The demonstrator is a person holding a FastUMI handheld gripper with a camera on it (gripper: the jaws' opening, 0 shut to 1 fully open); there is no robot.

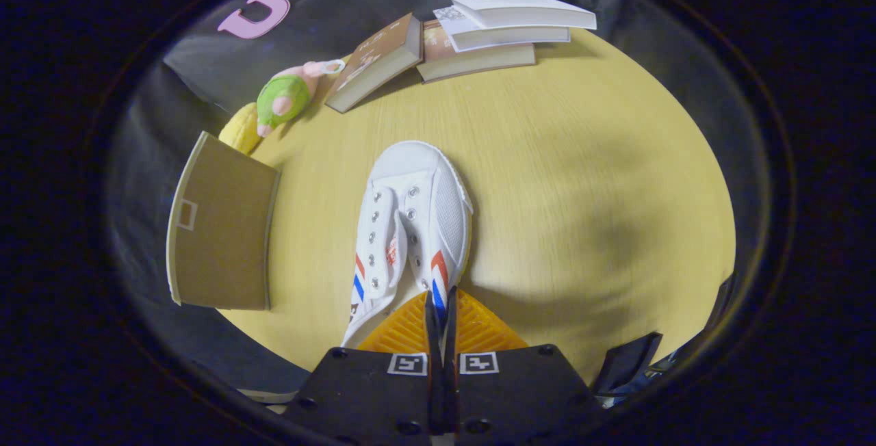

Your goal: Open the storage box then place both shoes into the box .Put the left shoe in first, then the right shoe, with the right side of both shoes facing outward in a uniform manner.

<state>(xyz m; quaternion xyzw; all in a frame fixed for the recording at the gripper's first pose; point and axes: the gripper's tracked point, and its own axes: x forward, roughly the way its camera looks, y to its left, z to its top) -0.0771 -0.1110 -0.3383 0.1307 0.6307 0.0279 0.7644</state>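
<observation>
White canvas of the shoe [417, 227] reaches from my tongs [441, 316] over the tabletop [582, 179]; its heel is hidden behind them. They are clenched on its collar edge. Left stands a brown box flap [219, 227], beyond are toys [284, 97] and books [472, 35].

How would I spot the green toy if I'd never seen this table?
Look past the white shoe pinched in the gripper to the table's far side. The green toy lies between the leaning book and a yellow toy, with pink limbs.

Dim, soft shadows, edges warped (fisheye)
</observation>
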